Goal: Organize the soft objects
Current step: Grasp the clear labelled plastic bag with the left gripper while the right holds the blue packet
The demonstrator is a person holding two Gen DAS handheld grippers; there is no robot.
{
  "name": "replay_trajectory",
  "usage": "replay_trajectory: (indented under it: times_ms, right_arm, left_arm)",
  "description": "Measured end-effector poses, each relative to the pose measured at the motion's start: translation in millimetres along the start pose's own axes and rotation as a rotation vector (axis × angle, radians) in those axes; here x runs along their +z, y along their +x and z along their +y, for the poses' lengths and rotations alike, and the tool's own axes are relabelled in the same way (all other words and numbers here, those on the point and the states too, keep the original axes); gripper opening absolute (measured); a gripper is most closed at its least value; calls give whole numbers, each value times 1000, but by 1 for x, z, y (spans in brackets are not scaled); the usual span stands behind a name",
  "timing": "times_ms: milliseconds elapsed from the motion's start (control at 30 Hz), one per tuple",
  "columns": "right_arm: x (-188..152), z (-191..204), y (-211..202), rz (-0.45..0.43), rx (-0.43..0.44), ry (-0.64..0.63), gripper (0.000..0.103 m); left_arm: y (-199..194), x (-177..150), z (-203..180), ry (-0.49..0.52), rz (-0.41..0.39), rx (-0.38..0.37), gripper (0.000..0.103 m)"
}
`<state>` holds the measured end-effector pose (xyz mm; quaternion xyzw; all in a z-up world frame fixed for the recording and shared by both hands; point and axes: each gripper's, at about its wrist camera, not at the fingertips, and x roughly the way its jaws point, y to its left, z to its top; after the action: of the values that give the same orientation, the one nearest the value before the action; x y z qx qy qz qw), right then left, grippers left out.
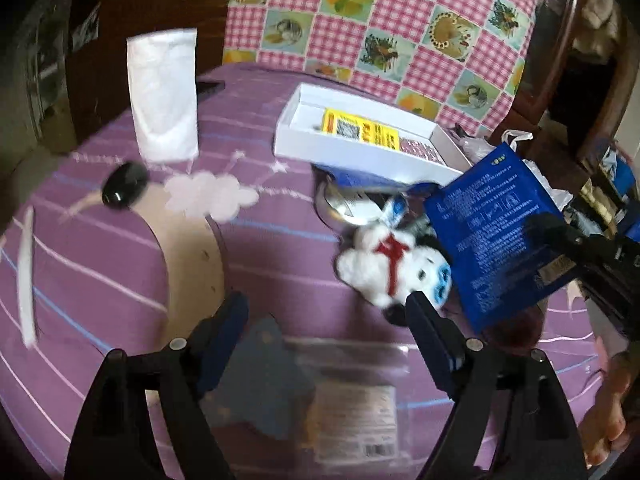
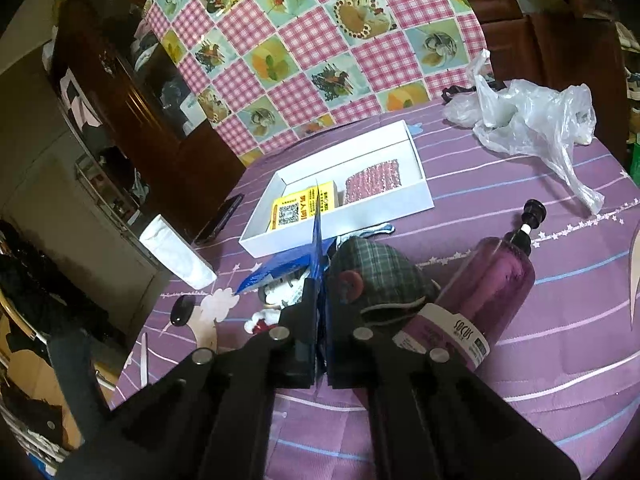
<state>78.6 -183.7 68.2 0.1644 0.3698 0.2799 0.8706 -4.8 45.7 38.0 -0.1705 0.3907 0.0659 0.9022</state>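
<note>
The left gripper has its fingers spread wide above the purple-striped surface, with nothing between them. Just below them lies a clear packet holding a grey-blue piece and a label. At the tip of the right-hand finger lies a white plush toy with a red ribbon. The right gripper has its fingers pressed together, pinching a blue packet edge-on and lifting it off the surface. Right of those fingers sit a plaid fabric item and a purple bottle. Beyond the fingers is a white box with a yellow card inside, and farther right a crumpled plastic bag.
</note>
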Motion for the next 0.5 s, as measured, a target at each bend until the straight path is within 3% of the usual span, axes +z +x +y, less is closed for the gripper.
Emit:
replay_trajectory:
  times_ms: [100, 233, 300, 367, 433, 500]
  right_arm:
    - [0, -3, 1, 7, 4, 14, 5]
    - [2, -7, 1, 8, 5, 31, 5]
    - [2, -9, 1, 8, 0, 34, 5]
    - [2, -10, 1, 10, -8, 32, 5]
    - [3, -10, 2, 9, -13, 31, 5]
    - [3, -11, 2, 11, -6, 37, 5]
  left_arm:
    - [11, 2, -2, -35, 25, -32, 82]
    - [30, 12, -5, 6, 6, 63, 82]
    - [33, 18, -2, -2, -8, 49, 82]
    - [28, 25, 3, -33, -82, 23, 82]
    - [25, 30, 3, -8, -158, 58, 82]
    - [28, 33, 3, 23, -156, 98, 82]
